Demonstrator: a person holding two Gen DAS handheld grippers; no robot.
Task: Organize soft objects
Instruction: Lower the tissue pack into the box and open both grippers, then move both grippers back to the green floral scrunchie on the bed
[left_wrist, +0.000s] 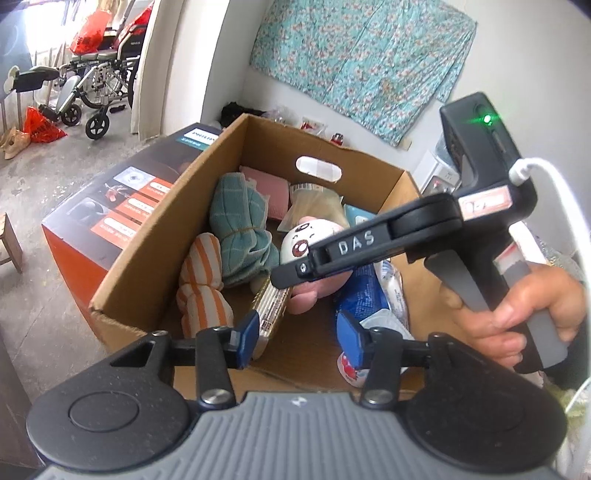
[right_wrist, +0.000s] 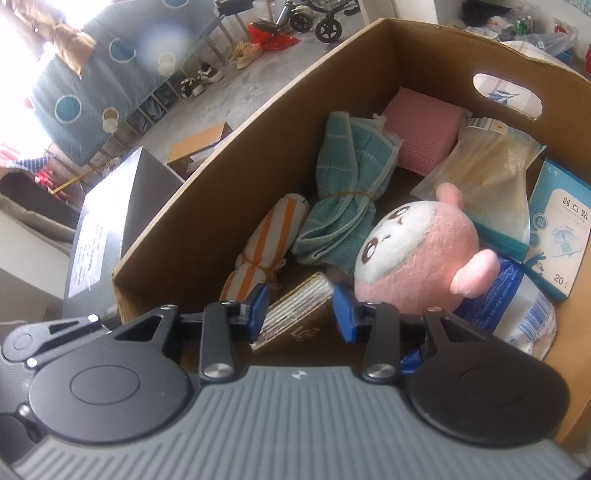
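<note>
In my left wrist view the cardboard box (left_wrist: 147, 258) fills the centre of the frame. Inside it, from left to right, I see the striped orange cloth roll (left_wrist: 201, 288), the teal towel bundle (left_wrist: 240, 229), then the pink plush toy (left_wrist: 306, 247) in the middle. My left tongs (left_wrist: 297, 330) stand partly open at the lower centre, holding nothing. My right tongs (right_wrist: 299, 310) are also partly open above the box, empty, with the plush just beside the right pad. A person's hand (left_wrist: 532, 314) grips the right handle at the right edge.
</note>
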